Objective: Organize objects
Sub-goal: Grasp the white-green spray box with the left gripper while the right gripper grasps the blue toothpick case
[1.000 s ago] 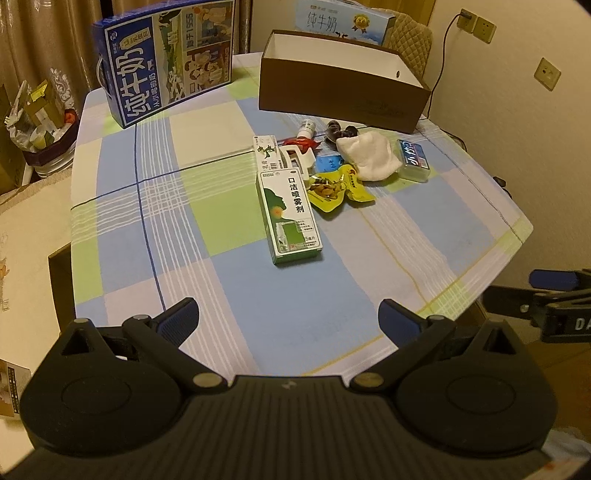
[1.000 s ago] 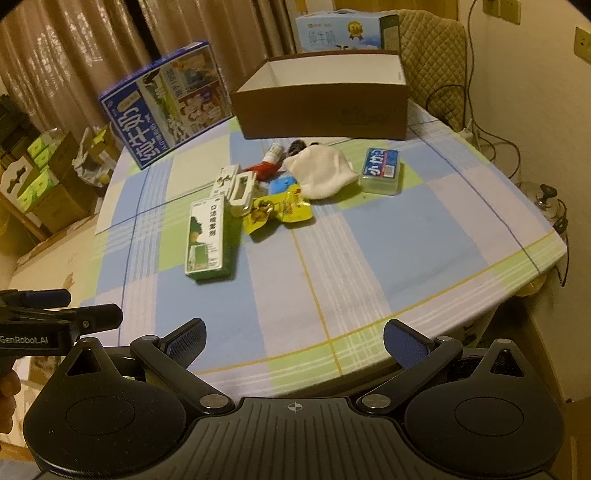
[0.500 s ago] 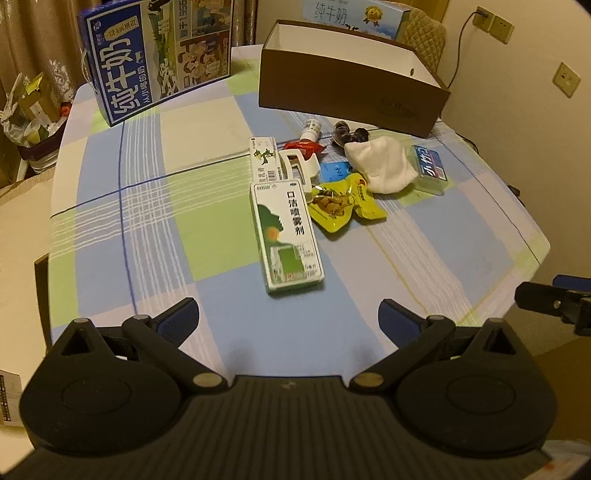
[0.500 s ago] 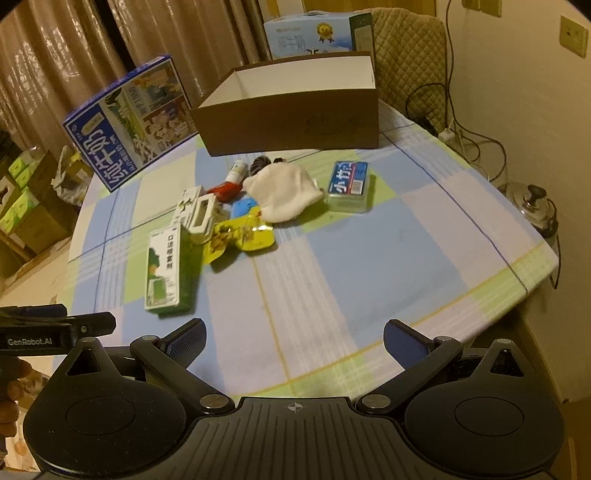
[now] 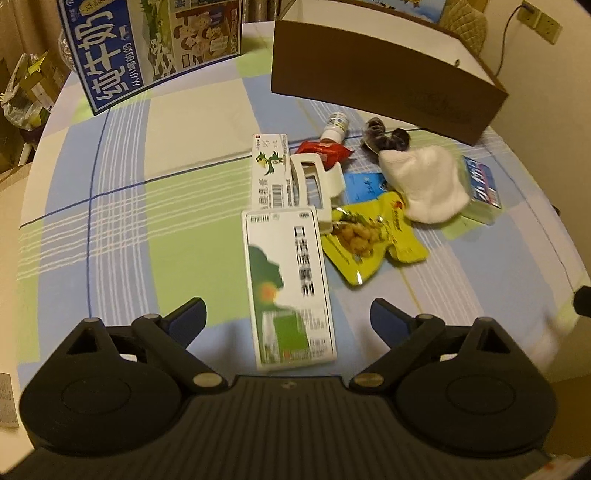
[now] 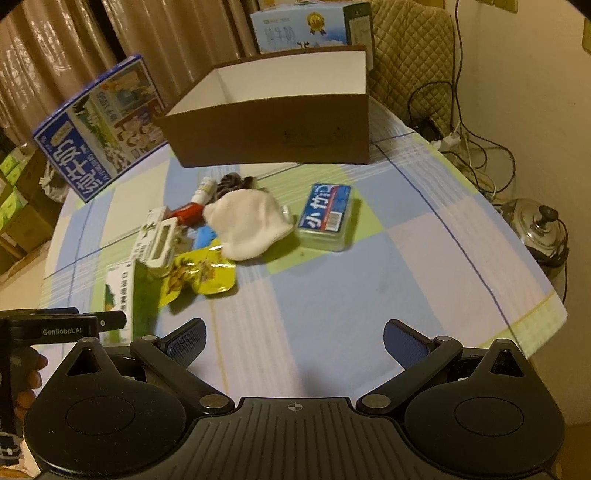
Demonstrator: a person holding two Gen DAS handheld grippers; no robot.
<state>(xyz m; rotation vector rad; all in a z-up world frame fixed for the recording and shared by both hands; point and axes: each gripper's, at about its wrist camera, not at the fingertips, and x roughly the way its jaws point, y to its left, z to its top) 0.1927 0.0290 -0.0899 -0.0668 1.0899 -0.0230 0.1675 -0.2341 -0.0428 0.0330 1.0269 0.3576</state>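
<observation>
A cluster of small items lies mid-table before an open brown box point(image 5: 384, 74) point(image 6: 273, 129). Nearest is a white-and-green spray carton point(image 5: 288, 288) point(image 6: 118, 291). My left gripper point(image 5: 288, 319) is open, its fingers on either side of the carton's near end and apart from it. Beside the carton lie a yellow snack pouch point(image 5: 373, 240) point(image 6: 199, 273), a white cloth point(image 5: 424, 184) point(image 6: 247, 221), a white clip point(image 5: 314, 184) and a blue-lidded case point(image 5: 482, 186) point(image 6: 327, 216). My right gripper point(image 6: 295, 338) is open over bare cloth near the table's front edge.
A large blue milk carton point(image 5: 147, 48) point(image 6: 99, 136) leans at the back left. A chair point(image 6: 410, 62) and a second milk box point(image 6: 306, 26) stand behind the brown box. A metal kettle point(image 6: 539, 229) and cables sit on the floor at right.
Both grippers have moved forward over the table. The left one has closed in on the spray carton, which now lies between its open fingers.
</observation>
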